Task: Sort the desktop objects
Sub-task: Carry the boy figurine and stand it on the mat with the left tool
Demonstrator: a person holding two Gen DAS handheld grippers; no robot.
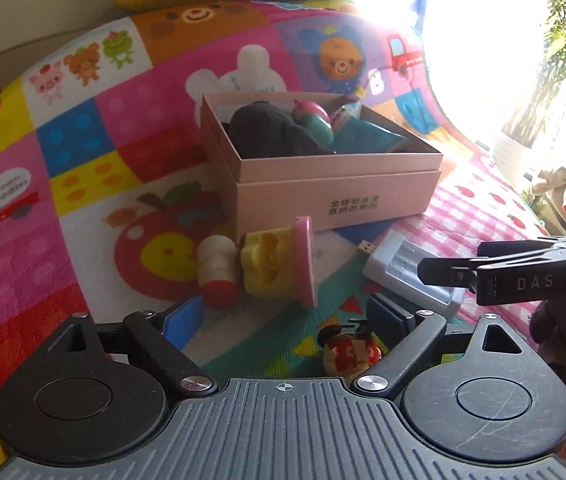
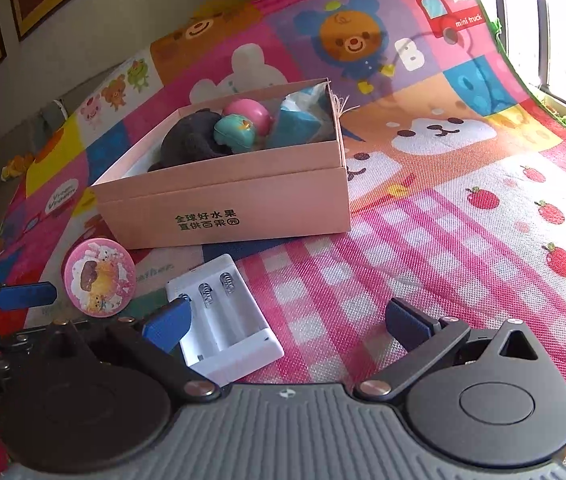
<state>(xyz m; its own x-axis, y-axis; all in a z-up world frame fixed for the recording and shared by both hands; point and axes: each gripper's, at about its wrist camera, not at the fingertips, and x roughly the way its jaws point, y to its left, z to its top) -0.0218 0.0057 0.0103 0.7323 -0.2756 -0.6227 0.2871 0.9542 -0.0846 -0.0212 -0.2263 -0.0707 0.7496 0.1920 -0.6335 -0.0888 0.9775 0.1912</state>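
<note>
Your left gripper [image 1: 279,320] has its jaws spread wide with nothing between them, angled down over the play mat [image 1: 83,208], and your right gripper [image 2: 287,324] is equally released, its left pad hovering at the edge of the white battery charger [image 2: 223,316]. The things left to sort lie just in front of the pink cardboard box [image 2: 243,200], which already holds a dark soft item and some plastic toys. The yellow toy with the pink round base [image 1: 279,260] lies on its side beside a small white bottle with a red cap [image 1: 217,272]; a little figurine [image 1: 347,350] sits right under your left jaws. The charger looks light, rigid and smooth, likely slippery, so take it across its short width rather than by the thin rim. The yellow toy seems hard plastic and light; grip its body, not the flared base. The bottle may roll, so close squarely on its sides.
</note>
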